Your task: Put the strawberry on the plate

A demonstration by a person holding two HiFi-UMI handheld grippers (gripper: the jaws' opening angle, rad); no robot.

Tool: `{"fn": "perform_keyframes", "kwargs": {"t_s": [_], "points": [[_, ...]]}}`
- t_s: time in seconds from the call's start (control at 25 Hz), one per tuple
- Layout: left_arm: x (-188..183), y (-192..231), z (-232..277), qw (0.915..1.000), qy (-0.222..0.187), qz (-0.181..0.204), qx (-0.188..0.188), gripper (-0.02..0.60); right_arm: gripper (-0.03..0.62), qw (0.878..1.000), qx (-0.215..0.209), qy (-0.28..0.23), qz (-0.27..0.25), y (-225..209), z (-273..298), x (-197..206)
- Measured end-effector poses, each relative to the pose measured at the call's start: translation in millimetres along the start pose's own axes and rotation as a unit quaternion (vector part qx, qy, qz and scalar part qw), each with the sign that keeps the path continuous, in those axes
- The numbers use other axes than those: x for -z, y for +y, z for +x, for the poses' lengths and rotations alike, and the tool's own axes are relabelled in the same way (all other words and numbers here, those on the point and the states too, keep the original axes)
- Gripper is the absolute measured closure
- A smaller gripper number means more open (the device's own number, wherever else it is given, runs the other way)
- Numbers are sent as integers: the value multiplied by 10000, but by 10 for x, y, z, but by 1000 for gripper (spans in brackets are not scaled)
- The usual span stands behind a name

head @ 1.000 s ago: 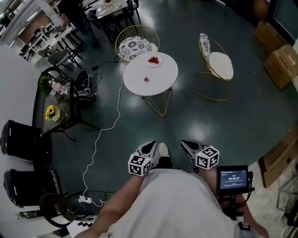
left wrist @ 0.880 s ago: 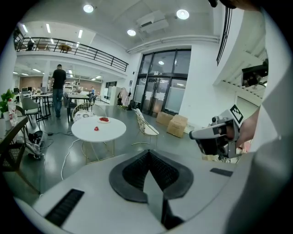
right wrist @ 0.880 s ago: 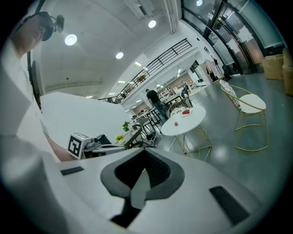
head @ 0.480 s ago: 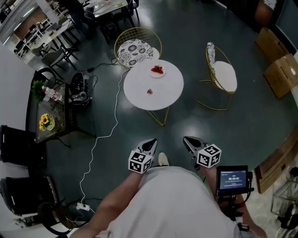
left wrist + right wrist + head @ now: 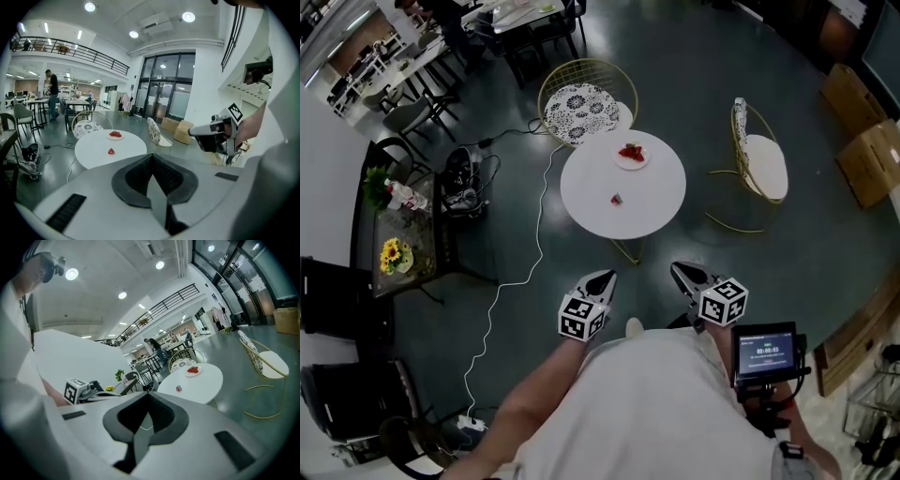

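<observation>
A lone red strawberry (image 5: 617,199) lies near the middle of a round white table (image 5: 652,211). A small white plate (image 5: 631,154) with red strawberries on it sits at the table's far edge. Both grippers are held close to the person's body, a good step short of the table. My left gripper (image 5: 600,279) is shut and holds nothing; its view shows the strawberry (image 5: 111,151) and plate (image 5: 115,135) far ahead. My right gripper (image 5: 682,272) is also shut and holds nothing, with the strawberry (image 5: 178,388) and plate (image 5: 192,370) well beyond it.
A wire chair with a patterned cushion (image 5: 581,98) stands behind the table, and one with a white cushion (image 5: 766,164) to its right. A white cable (image 5: 502,281) runs across the dark floor at left. A side table with flowers (image 5: 394,253) and cardboard boxes (image 5: 872,159) flank the area.
The table with the strawberry and plate has come nearer in the head view as the person walks toward it. Both grippers stay shut in front of the body.
</observation>
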State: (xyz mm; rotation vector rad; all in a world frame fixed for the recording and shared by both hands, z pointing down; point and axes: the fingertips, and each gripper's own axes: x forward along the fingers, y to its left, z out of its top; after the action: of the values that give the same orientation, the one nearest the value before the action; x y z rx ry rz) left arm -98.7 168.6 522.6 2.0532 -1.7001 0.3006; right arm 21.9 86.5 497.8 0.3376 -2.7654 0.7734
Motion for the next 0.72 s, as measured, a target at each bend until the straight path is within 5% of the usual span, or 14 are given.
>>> {"fn": "perform_keyframes", "kwargs": {"t_s": [0.72], "points": [[-116,754,518,9984,371,-231,-347,575,586,9971,-616,444,24,-501,1068,-398]]}}
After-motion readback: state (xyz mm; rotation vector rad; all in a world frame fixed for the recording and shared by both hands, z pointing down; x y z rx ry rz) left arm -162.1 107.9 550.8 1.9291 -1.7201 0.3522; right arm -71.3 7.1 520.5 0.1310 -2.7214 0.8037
